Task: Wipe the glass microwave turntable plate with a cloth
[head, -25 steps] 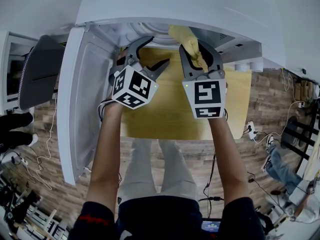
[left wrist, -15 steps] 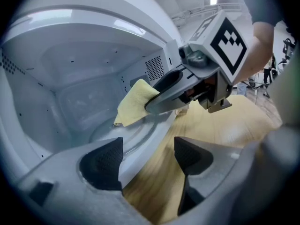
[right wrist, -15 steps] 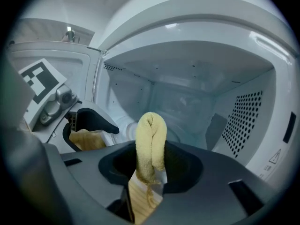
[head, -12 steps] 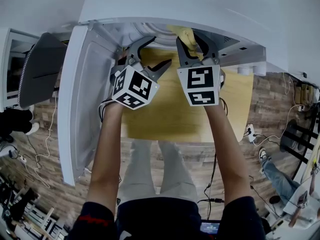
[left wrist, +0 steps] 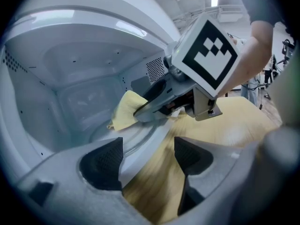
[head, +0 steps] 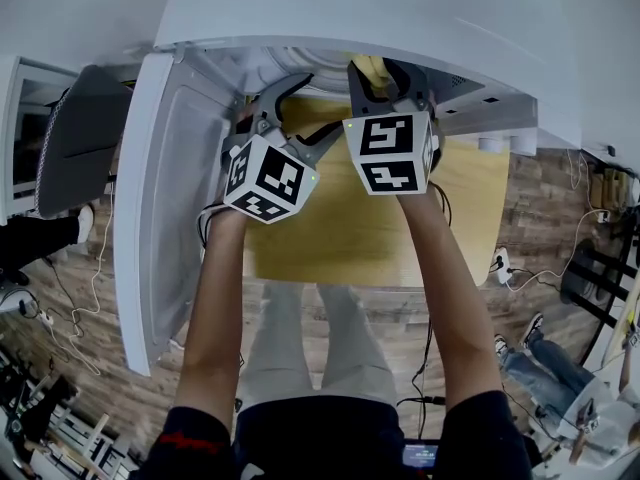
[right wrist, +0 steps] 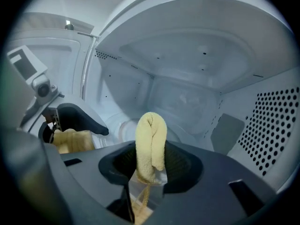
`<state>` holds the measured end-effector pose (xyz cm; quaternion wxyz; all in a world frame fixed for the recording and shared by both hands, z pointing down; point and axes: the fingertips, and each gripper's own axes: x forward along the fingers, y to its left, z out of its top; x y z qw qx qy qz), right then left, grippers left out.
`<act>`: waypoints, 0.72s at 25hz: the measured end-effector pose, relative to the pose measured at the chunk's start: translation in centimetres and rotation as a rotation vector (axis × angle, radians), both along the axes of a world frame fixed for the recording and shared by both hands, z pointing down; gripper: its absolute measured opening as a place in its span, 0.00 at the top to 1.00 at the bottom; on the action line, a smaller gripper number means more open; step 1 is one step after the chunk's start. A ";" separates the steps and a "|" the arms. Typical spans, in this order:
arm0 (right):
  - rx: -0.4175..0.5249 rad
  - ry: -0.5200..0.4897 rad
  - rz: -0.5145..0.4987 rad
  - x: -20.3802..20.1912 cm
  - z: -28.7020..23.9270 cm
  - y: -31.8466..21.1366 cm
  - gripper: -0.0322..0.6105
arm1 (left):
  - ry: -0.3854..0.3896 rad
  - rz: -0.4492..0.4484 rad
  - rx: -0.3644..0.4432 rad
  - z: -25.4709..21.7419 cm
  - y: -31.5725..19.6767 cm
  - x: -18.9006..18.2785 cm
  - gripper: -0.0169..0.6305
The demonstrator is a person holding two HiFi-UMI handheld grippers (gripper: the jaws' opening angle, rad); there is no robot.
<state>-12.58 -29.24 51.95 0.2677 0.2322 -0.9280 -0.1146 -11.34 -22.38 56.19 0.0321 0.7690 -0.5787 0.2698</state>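
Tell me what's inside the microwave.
The right tool, shut on a yellow cloth, and the glass plate lying at the bottom. Cloth and tool cover part of the plate.

Two hand-held grippers [left wrist: 147, 156] [right wrist: 151, 165], one yellow cloth [right wrist: 151, 137], one glass turntable plate [left wrist: 136, 136], one microwave [head: 300, 8], one wooden table [head: 350, 233].

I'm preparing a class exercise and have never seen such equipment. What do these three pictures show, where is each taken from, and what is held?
A person holds a tool with a two-jawed claw in each hand. The head view looks down from their head onto a wooden table and an open white microwave. The other two views ride on the tools. The right claw is shut on a folded yellow cloth, just inside the microwave. The left claw is open and empty, by the rim of the glass plate.
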 end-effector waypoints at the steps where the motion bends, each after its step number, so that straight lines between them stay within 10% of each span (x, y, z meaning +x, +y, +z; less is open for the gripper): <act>1: 0.004 0.004 0.005 -0.1 0.0 -0.1 0.72 | 0.003 -0.001 0.001 0.0 0.0 0.0 0.45; 18: -0.060 0.027 -0.042 -1.2 0.7 0.3 0.72 | 0.017 0.001 0.018 -0.1 0.0 0.1 0.45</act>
